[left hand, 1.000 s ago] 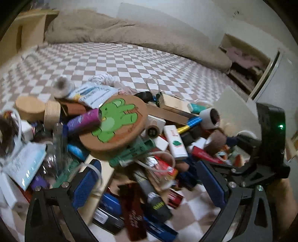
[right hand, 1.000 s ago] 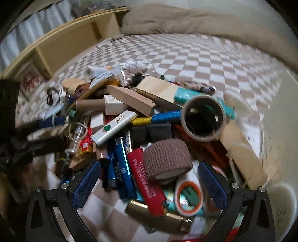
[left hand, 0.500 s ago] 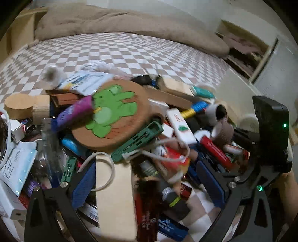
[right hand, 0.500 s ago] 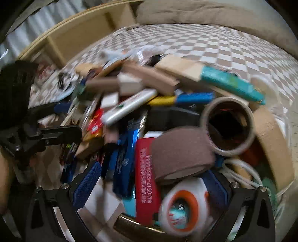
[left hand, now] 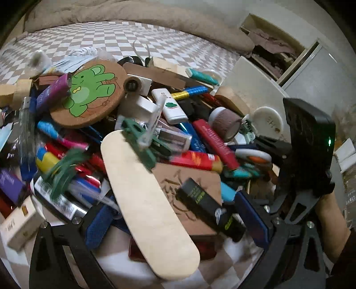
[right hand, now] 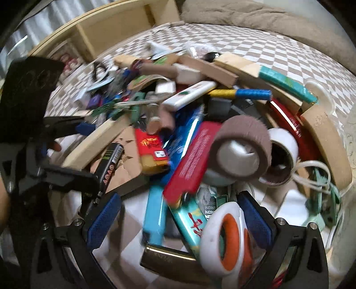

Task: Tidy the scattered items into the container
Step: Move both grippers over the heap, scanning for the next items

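Observation:
A heap of small items lies on a checkered bedsheet. In the left wrist view my left gripper (left hand: 175,220) is open around a pale wooden paddle (left hand: 146,193) and a black battery (left hand: 207,204) at the heap's near edge. A round cork coaster with a green figure (left hand: 89,91) lies further back. In the right wrist view my right gripper (right hand: 178,219) is open over a light-blue lighter (right hand: 154,216), a teal lighter (right hand: 189,220) and a white-and-orange tape roll (right hand: 224,237). A brown bandage roll (right hand: 241,147) and a red lighter (right hand: 193,160) lie just beyond. No container is clearly visible.
The right gripper's body (left hand: 309,142) stands at the right of the left wrist view; the left gripper's body (right hand: 31,97) stands at the left of the right wrist view. A beige blanket (left hand: 155,15) lies at the bed's far side. A wooden shelf (right hand: 115,29) stands behind.
Both grippers have pushed forward and down into the heap. The wooden paddle and the battery now lie between my left fingers. The bandage roll and lighters have shifted.

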`<state>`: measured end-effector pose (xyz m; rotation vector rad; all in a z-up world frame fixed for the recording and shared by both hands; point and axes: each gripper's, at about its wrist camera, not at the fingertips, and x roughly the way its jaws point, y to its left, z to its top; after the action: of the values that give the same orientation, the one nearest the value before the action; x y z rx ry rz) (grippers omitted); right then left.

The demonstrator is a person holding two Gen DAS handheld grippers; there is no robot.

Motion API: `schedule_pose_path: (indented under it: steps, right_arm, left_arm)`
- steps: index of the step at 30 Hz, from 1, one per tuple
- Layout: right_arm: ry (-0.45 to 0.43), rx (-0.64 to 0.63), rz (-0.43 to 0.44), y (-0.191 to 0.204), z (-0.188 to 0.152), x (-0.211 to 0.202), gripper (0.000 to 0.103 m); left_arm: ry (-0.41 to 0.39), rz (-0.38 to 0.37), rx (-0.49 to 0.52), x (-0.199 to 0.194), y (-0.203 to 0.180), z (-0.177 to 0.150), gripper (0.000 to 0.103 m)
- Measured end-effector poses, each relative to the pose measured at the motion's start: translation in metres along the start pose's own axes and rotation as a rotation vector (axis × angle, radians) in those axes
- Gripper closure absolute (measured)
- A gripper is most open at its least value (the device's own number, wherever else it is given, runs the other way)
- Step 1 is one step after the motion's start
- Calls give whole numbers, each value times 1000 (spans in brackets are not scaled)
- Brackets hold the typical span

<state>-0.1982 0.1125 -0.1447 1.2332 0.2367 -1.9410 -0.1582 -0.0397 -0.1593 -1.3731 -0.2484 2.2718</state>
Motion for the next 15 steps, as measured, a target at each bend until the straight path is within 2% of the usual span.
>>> schedule_pose_path:
  steps: [3,5,12,15]
  right_arm:
    - [8,-32,19,11,-7,-5,0]
    - [-4,-40,20,15,-9,-12,0]
    - [-117,10,6,16,-14,-47,0]
    - [-145,47,-1,17,-17,-53,0]
  left_arm:
    - [2,39,6,-4,-9,-5,0]
    - [-7,109,3,-9,-7,-15,0]
    - [-53,242,-99,-28,10,-33,0]
    - [-71,394,-163,-34,24,-37,0]
